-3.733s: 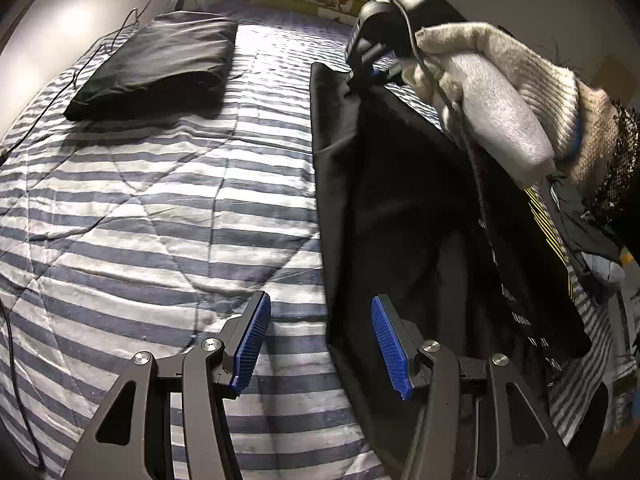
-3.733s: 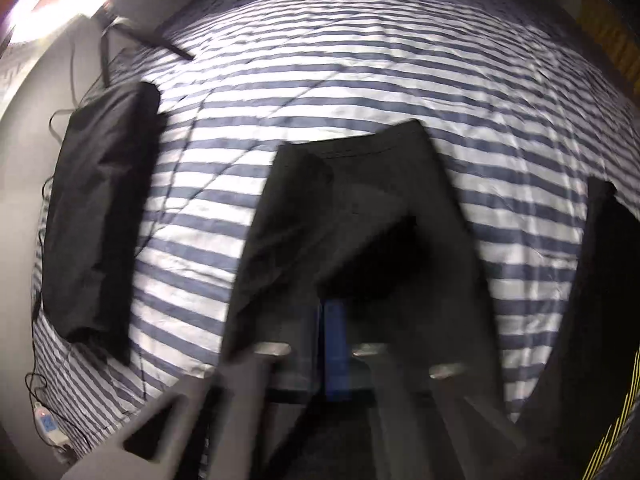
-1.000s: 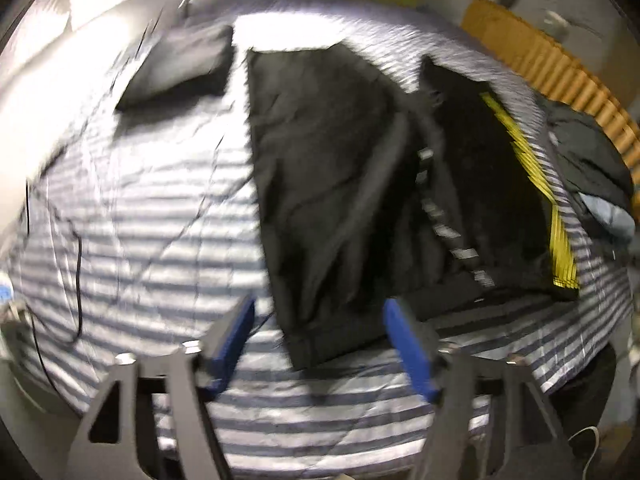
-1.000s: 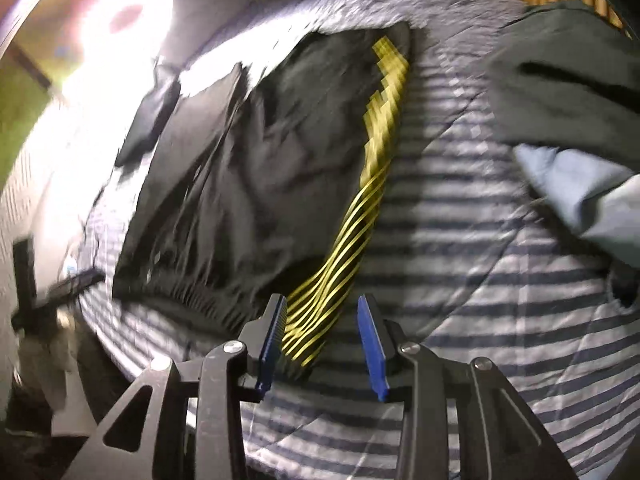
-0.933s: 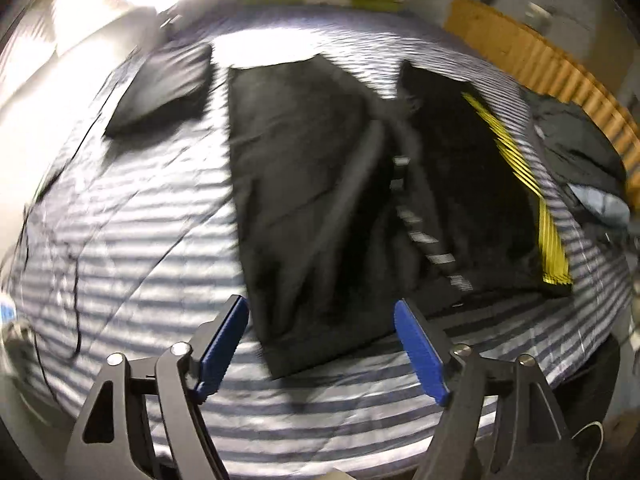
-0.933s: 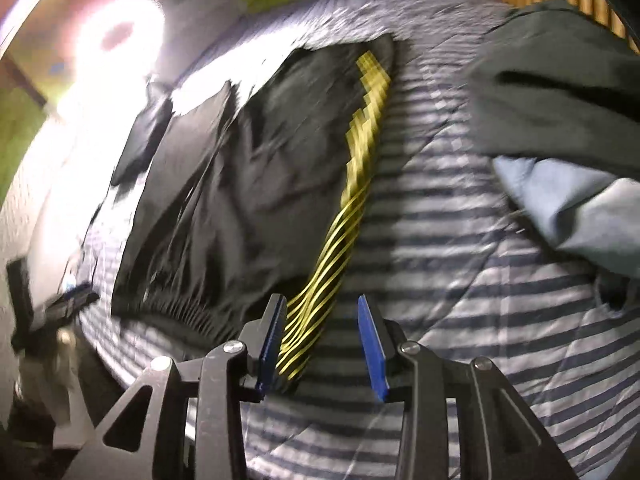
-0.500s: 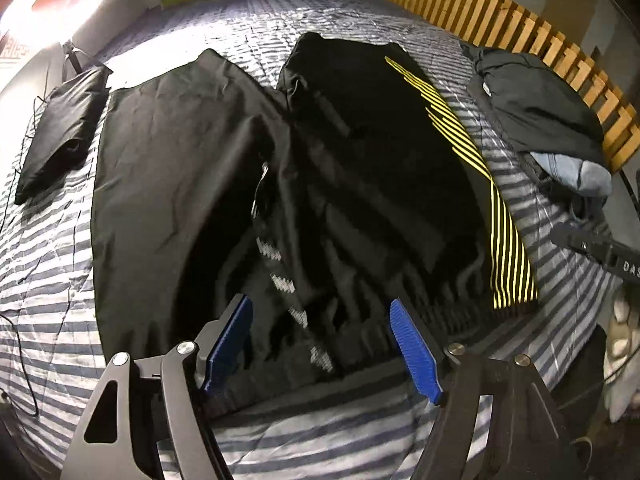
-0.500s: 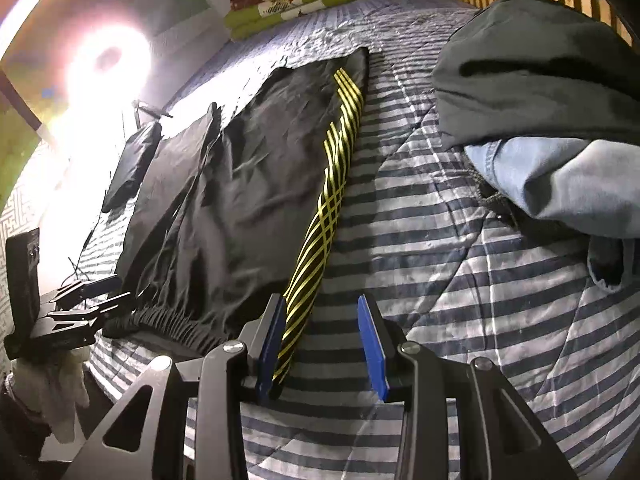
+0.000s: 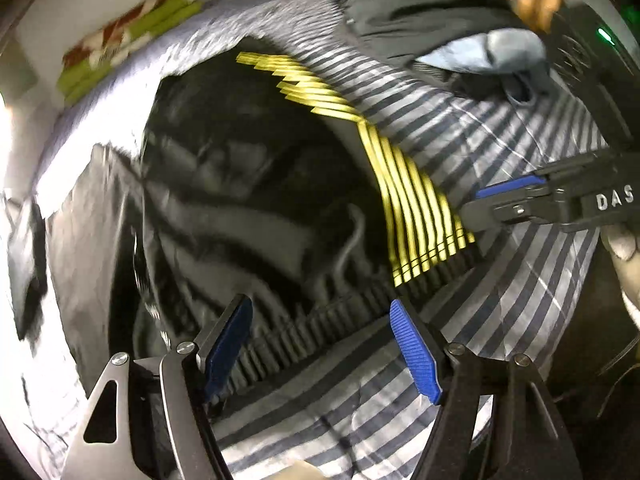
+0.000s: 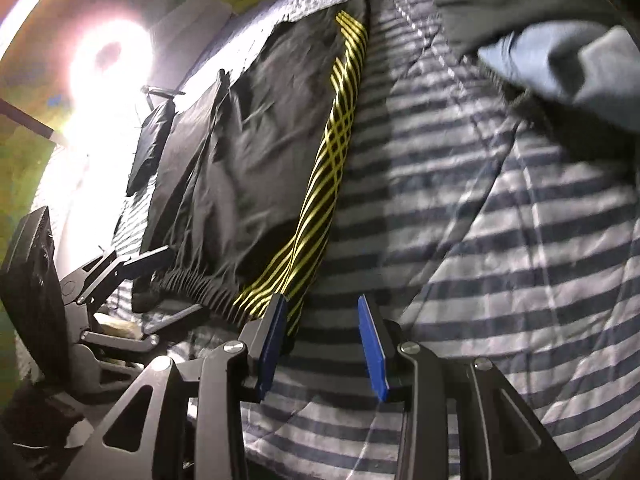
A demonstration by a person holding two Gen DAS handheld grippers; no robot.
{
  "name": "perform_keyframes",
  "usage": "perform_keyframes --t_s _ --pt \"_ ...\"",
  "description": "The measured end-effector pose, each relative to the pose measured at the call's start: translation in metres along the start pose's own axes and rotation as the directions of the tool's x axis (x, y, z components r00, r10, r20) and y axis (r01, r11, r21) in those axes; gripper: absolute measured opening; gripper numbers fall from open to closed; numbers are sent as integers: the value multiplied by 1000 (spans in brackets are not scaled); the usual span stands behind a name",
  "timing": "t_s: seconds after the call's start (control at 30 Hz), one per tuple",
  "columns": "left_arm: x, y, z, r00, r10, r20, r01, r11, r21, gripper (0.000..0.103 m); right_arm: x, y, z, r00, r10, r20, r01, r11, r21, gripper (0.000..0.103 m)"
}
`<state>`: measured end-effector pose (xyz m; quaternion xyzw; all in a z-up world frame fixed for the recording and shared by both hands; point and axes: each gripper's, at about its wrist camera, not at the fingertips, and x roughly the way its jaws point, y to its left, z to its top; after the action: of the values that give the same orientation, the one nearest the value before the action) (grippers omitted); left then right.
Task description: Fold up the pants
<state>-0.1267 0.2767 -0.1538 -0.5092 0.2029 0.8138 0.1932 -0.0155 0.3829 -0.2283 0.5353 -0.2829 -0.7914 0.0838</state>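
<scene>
Black pants with yellow side stripes (image 9: 256,184) (image 10: 280,148) lie flat on a striped bed, their ribbed waistband (image 9: 320,320) (image 10: 200,286) nearest me. My left gripper (image 9: 320,344) hangs open just over the waistband, which runs between its blue pads. My right gripper (image 10: 322,344) is open at the waistband's yellow-striped corner, its left pad touching or just beside the stripes. In the left wrist view the right gripper (image 9: 480,204) comes in from the right beside the yellow stripes (image 9: 420,208). The left gripper (image 10: 120,264) shows at the left in the right wrist view.
A second black garment (image 9: 92,216) (image 10: 184,148) lies flat to the left of the pants, with a folded black one (image 10: 150,144) beyond it. A heap of dark and light blue clothes (image 9: 460,36) (image 10: 560,40) sits at the right. Folded green bedding (image 9: 124,36) lies at the head of the striped cover (image 10: 480,240).
Both grippers have dropped closer to the near waistband of the yellow-striped pants and drawn nearer each other. Both stay open, holding nothing.
</scene>
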Motion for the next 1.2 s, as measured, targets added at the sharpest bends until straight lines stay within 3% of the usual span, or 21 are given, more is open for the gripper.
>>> perform_keyframes --t_s 0.23,0.27,0.3,0.57,0.63,0.67,0.7,0.77,0.97,1.2 --pt "1 -45 8 999 -36 31 30 982 189 75 15 -4 5 991 116 -66 -113 993 44 33" --pt "3 -50 9 999 -37 33 30 978 205 75 17 -2 6 991 111 -70 -109 993 35 25" --pt "5 -54 11 998 -44 35 36 976 213 75 20 -1 7 991 107 -82 -105 994 28 13" --pt "27 -57 21 996 -88 32 80 976 203 75 19 -6 19 969 234 -77 -223 966 127 10" --pt "32 -55 24 994 -101 30 93 977 193 64 20 -5 20 967 239 -85 -228 966 123 10" --pt "34 -54 24 992 -124 15 119 975 186 51 21 -4 21 966 241 -92 -230 966 119 10" --pt "35 -52 24 988 -157 5 154 973 170 36 21 -3 21 966 240 -100 -229 967 109 10" --pt "32 -47 24 985 -171 17 166 975 146 23 16 -1 23 970 221 -101 -214 974 73 13" --pt "12 -14 24 973 -207 97 208 978 3 12 -8 -11 66 989 148 11 -148 986 77 22" --pt "-10 33 18 963 -221 154 240 963 -121 10 12 -14 161 998 -14 63 9 996 86 30"
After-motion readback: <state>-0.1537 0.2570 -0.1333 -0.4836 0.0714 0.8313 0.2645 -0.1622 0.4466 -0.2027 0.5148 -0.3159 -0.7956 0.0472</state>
